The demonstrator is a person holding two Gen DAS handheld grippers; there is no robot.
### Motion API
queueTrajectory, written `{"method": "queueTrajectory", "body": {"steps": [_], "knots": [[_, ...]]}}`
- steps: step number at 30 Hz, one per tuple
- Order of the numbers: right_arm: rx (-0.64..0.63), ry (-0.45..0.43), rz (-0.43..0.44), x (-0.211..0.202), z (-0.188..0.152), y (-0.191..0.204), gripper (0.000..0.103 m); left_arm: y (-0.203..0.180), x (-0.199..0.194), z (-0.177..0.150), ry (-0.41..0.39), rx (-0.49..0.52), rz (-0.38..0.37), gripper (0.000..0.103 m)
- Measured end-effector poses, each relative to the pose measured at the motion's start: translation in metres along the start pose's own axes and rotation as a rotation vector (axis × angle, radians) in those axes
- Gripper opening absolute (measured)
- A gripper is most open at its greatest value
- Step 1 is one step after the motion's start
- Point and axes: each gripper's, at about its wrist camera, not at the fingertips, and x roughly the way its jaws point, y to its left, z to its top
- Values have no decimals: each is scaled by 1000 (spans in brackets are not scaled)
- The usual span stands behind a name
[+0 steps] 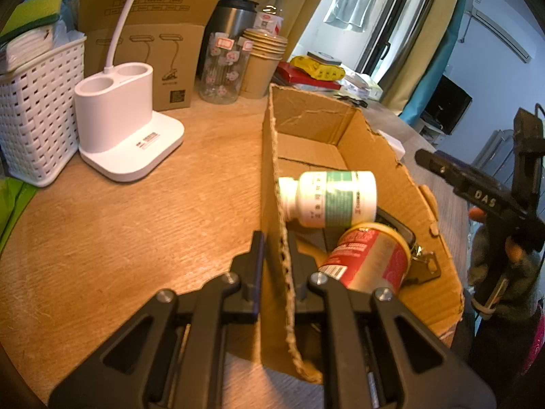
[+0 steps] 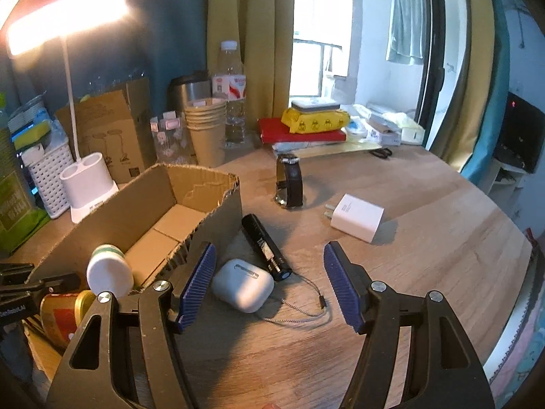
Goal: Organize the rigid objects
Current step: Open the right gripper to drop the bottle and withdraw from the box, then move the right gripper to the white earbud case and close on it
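Cardboard box (image 1: 374, 156) sits on our bench (image 1: 136, 221), its near wall pinched by our left tongs (image 1: 276, 248); a white pill bottle (image 1: 327, 197) and a red can (image 1: 371, 259) lie inside. To its right, our right tongs (image 2: 269, 283) gape wide and empty over a white earbud case (image 2: 243, 284), beside a black cylinder (image 2: 265, 247), with a watch (image 2: 289, 184) and charger (image 2: 356, 216) beyond.

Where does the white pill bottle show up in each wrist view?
Left wrist: the pill bottle lies on its side inside the cardboard box, right of centre, just above the red can.
Right wrist: lower left, seen end-on at the box's near end, above the same can.
Shared landmark: the white lamp base beyond the box.
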Motion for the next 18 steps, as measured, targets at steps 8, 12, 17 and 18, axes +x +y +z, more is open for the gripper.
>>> {"method": "queueTrajectory", "body": {"steps": [8, 12, 17, 18], "knots": [[-12, 45, 64, 15, -6, 4, 69, 0, 0, 0, 0, 0, 0, 12], [-42, 66, 79, 21, -10, 11, 69, 0, 0, 0, 0, 0, 0, 12], [-46, 103, 106, 31, -14, 12, 69, 0, 0, 0, 0, -1, 0, 12], [-42, 107, 111, 32, -15, 12, 69, 0, 0, 0, 0, 0, 0, 12]]}}
